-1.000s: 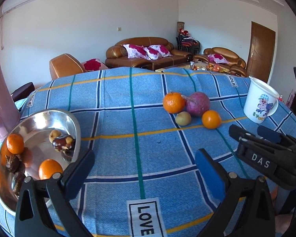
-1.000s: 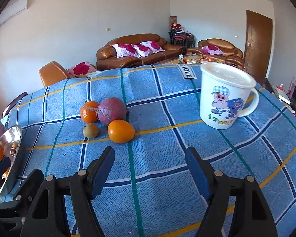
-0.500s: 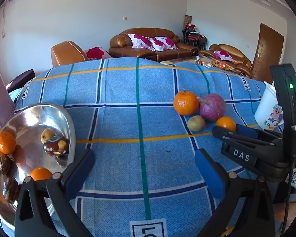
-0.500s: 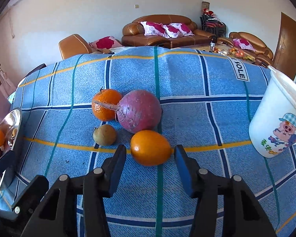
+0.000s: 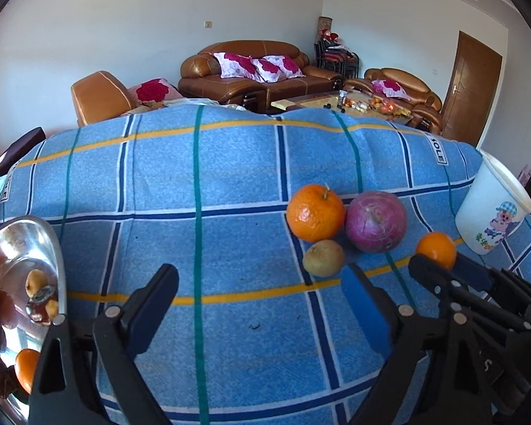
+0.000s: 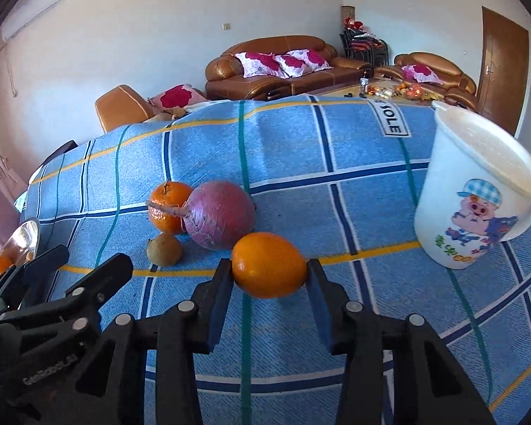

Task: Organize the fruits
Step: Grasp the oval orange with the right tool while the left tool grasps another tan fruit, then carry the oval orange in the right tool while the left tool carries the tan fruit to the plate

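My right gripper (image 6: 269,279) is shut on a small smooth orange (image 6: 268,265), both pads touching its sides, on the blue checked cloth. It also shows in the left wrist view (image 5: 436,249). Behind it lie a purple onion (image 6: 220,220), a stemmed tangerine (image 6: 169,206) and a small brownish-green fruit (image 6: 164,249). My left gripper (image 5: 262,299) is open and empty above the cloth, left of the fruit group. A steel bowl (image 5: 51,248) at the far left holds oranges and dark fruits.
A white cartoon mug (image 6: 478,191) stands right of the fruits. The blue cloth (image 5: 194,184) covers the whole table. Sofas, a chair and a door are beyond the table's far edge.
My right gripper moved forward and closed its fingers onto the small orange. My left gripper moved forward and right, so the bowl slid to the left edge of its view.
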Demonstrator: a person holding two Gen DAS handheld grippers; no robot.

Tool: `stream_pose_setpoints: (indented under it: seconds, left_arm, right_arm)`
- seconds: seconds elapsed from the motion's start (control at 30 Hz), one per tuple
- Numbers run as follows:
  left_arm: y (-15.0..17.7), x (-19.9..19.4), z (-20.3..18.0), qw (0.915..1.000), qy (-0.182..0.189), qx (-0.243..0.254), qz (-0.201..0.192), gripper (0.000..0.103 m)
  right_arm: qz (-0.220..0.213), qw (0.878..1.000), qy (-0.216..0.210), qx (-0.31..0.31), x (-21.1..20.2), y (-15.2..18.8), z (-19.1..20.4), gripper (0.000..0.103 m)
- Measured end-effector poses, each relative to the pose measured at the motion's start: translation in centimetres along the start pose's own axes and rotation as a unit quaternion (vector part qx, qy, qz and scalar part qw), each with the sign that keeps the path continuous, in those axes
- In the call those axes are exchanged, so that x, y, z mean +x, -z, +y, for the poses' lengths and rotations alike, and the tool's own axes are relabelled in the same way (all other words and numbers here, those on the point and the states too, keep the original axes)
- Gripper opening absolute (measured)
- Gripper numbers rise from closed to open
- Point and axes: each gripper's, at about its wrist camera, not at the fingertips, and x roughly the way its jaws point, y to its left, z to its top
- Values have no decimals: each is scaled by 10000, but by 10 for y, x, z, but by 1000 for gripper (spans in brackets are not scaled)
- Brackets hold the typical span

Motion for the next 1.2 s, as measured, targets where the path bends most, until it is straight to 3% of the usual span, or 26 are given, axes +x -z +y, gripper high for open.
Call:
stream_pose_setpoints:
  seconds: [0.13,0.27,0.3,0.43,0.5,0.7,1.0,1.2]
  left_arm:
    - [-6,17,-16,9993,206,112,286,81]
    - [-13,33,-25,9980,371,98,500,57]
    - [-15,36,-27,9976,387,102,563,55]
    - [-18,37,-36,9978,235,260,554,45]
    - [-18,36,-39,9977,223,343,542,31]
    - [-13,25,-37,9983,266,260,454,31]
    - [3,-29,-27,9984,37,213,-528,31]
    - [15,-50,-21,9967,96,130,-800,31]
  right_arm:
    - [-69,9996,220,180,-4,-5,-12,44]
    - [-155,9987,337,336,-7,-8,-19,44]
    - [-174,9986,335,364,-7,-8,-20,44]
    - [-258,9982,383,384,-10,-8,-22,44]
    - [-309,9980,429,347,-12,-8,-22,44]
    - [-651,9950,736,169,-23,-7,-15,44]
    - [-1127,9883,1030,54,-39,-5,-6,44]
    - [-1281,9851,1151,-18,-50,1,-2,44]
